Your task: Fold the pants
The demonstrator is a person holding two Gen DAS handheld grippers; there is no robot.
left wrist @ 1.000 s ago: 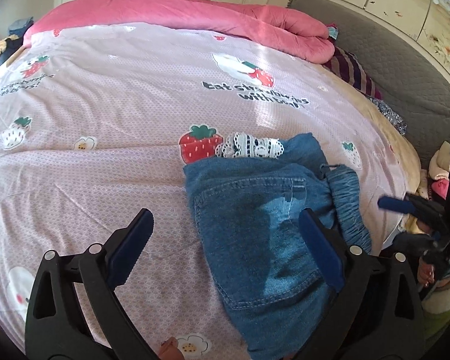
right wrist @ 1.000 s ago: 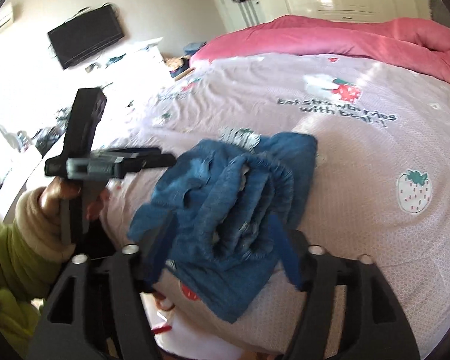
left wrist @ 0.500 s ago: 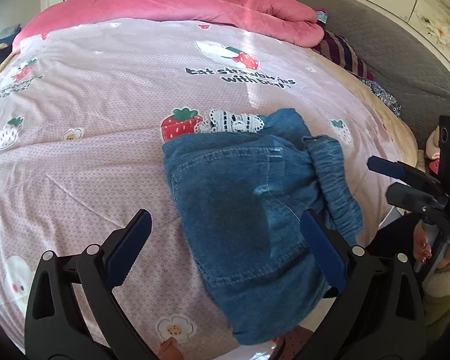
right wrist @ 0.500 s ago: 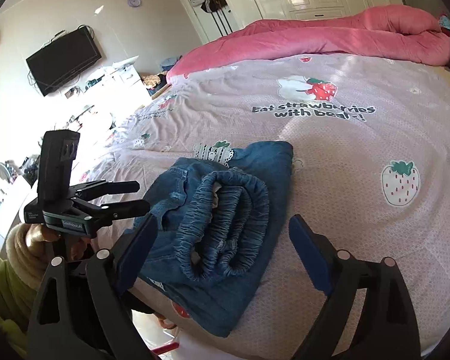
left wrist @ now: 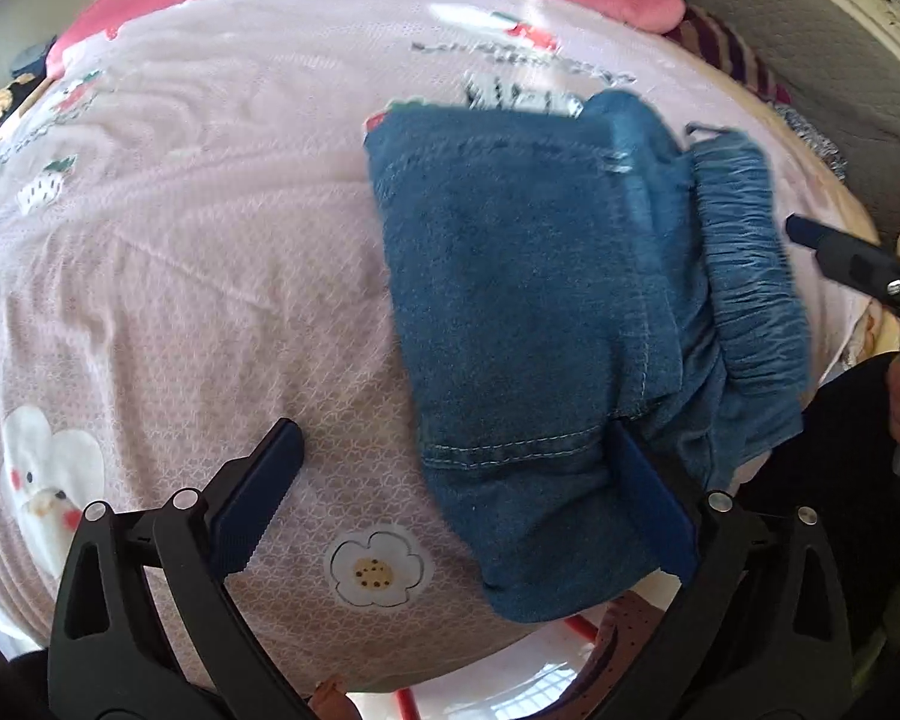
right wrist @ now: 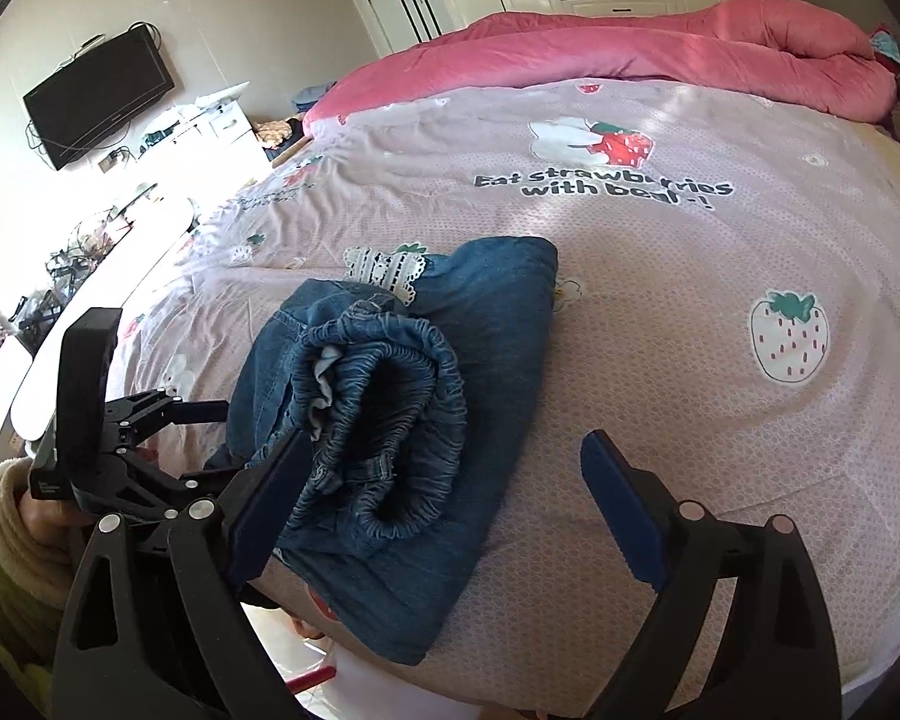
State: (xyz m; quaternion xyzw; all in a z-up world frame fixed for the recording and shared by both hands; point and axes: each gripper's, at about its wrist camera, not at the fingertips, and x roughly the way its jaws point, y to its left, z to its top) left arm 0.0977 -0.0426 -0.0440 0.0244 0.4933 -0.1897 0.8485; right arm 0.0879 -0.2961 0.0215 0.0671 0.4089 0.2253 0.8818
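The blue denim pants (left wrist: 528, 312) lie folded in a compact bundle near the bed's front edge, with the elastic waistband (right wrist: 390, 420) bunched on top and a lace cuff (right wrist: 384, 267) sticking out at the far end. My left gripper (left wrist: 456, 504) is open and empty, low over the near end of the bundle. My right gripper (right wrist: 444, 498) is open and empty, its left finger (right wrist: 270, 492) by the waistband. The left gripper also shows in the right wrist view (right wrist: 144, 420), at the bundle's left side.
The bed has a pale pink strawberry-print sheet (right wrist: 690, 276). A rolled pink quilt (right wrist: 660, 42) lies along the far side. A grey headboard (left wrist: 810, 30) stands at the right. A wall TV (right wrist: 99, 96) and cluttered furniture are beyond the bed's left side.
Both grippers have drawn back toward the bed's front edge, staying open. The right gripper let go of the waistband a second ago. The bundle lies still.
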